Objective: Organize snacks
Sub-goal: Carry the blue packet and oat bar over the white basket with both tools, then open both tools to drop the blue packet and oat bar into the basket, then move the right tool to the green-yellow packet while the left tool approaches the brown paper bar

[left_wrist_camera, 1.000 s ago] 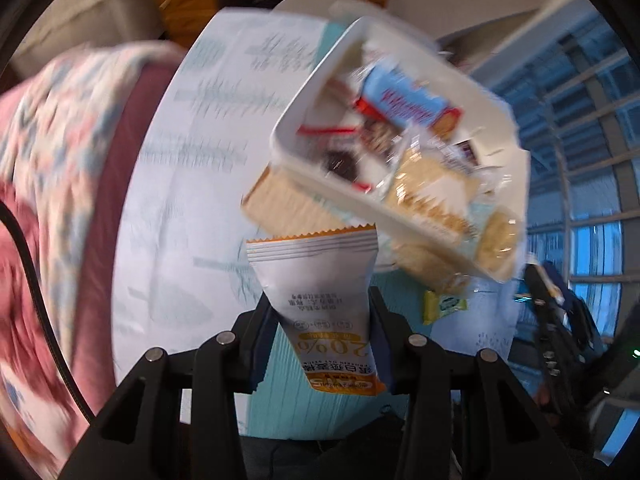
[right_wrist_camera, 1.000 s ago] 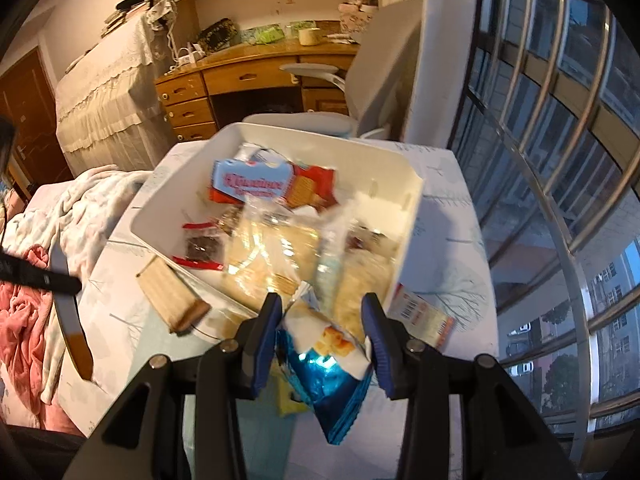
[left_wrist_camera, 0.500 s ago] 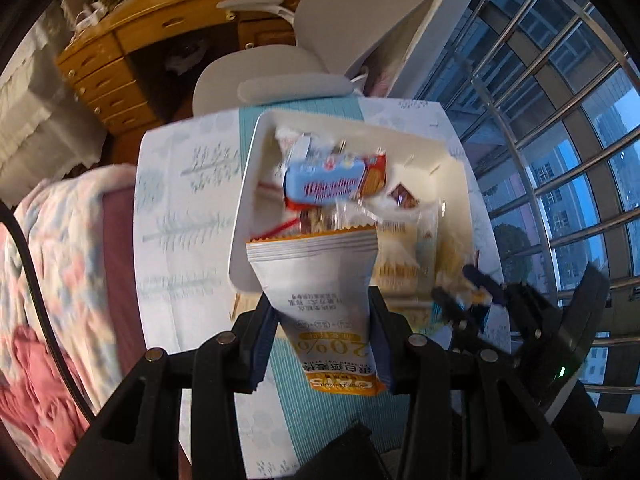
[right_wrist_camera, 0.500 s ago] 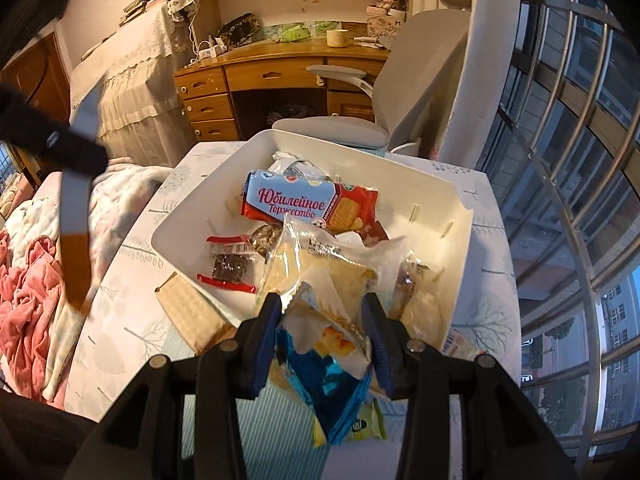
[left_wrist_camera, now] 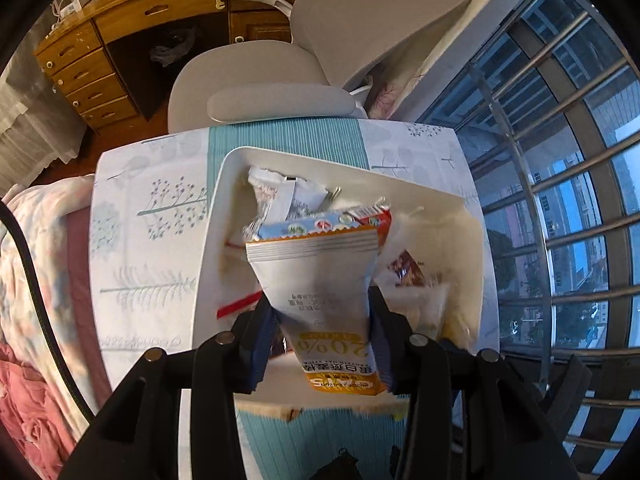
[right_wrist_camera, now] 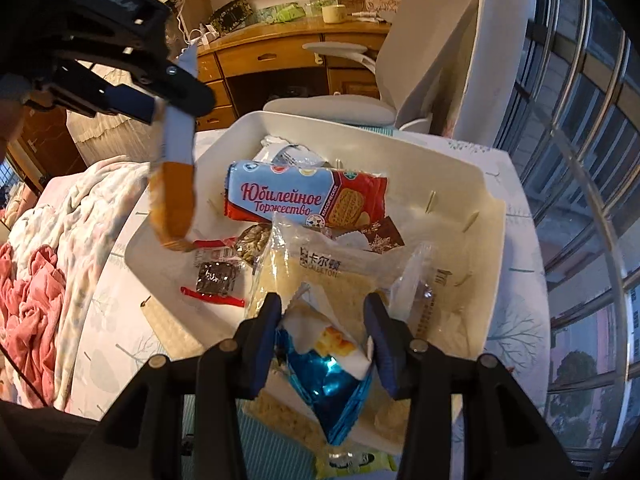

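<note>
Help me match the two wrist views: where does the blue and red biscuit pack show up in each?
Left wrist: biscuit pack centre, mostly hidden behind the held white packet.
Right wrist: biscuit pack upper centre, fully visible.
Shared landmark: white bin.

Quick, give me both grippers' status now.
Left gripper: shut on the white-and-orange oat packet.
Right gripper: jaws opening, the blue-and-white snack packet between them.

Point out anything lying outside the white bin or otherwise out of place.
Three things lie on the tablecloth beside the white plastic bin instead of inside: a tan square cracker by its left wall, a clear-wrapped pale cracker pack at its near edge, and a small yellow-green packet nearer the camera. Nothing looks spilled or torn.
</note>
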`<move>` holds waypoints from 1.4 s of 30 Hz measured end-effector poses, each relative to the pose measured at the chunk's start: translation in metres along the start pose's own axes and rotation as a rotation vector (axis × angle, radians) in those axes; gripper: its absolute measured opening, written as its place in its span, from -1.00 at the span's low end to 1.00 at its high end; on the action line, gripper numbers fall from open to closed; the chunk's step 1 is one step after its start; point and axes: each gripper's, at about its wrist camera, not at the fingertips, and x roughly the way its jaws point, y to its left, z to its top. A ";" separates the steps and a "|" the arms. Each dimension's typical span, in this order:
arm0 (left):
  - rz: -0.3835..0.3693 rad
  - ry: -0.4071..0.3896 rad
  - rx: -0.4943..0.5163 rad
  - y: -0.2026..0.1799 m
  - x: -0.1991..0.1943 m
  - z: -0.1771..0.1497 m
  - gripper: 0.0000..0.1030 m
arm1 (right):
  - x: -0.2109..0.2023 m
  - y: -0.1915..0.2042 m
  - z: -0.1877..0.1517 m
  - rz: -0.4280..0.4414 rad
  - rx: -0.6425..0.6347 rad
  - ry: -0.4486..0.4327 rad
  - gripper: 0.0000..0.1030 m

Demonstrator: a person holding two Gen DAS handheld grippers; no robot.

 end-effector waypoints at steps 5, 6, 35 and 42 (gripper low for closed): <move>0.001 0.038 -0.033 0.003 0.024 0.003 -0.07 | 0.013 -0.008 0.002 0.035 0.067 0.033 0.09; -0.005 0.045 -0.040 0.005 0.027 0.003 0.06 | 0.015 -0.010 0.002 0.037 0.081 0.038 0.14; -0.095 -0.083 0.045 0.083 -0.064 -0.101 0.22 | -0.037 0.006 -0.042 -0.059 0.503 -0.032 0.45; -0.096 -0.068 0.097 0.116 -0.077 -0.143 0.23 | -0.052 0.032 -0.072 -0.110 0.644 -0.050 0.46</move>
